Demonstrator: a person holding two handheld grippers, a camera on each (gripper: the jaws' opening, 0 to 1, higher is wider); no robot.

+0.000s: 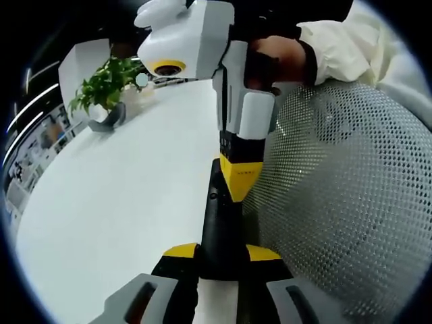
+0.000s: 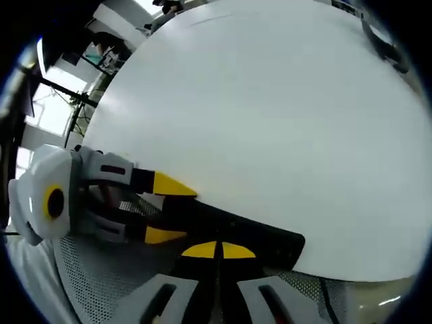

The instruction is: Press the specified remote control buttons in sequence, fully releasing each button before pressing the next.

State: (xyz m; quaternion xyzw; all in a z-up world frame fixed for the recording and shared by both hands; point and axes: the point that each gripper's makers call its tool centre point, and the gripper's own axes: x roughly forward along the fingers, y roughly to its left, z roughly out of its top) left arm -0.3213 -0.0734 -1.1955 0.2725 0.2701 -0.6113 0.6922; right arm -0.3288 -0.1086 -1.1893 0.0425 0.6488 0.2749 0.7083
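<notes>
Holding the remote control (image 1: 219, 229) in my left gripper (image 1: 221, 255): its yellow-tipped jaws sit narrow, one on each side of the near end of the black body, which runs away from me along the edge of the white bench (image 1: 121, 202). A mesh chair back (image 1: 344, 202) lies just beside it, off the bench edge.

My right gripper (image 1: 237, 181) comes down from above in the left gripper view, yellow tip closed to a point and resting on the remote's upper face, about mid-length. In the right gripper view its jaws (image 2: 218, 251) meet tip to tip over the remote (image 2: 236, 233), with the left gripper (image 2: 162, 209) clamping the body from the side.

Judgement: a button press is in hand. Which button, I cannot tell.

Next move calls for lifting the tip fully clear before shifting to the next button, left grip kept steady.

Far corner of bench: potted plant (image 1: 104, 88).
</notes>
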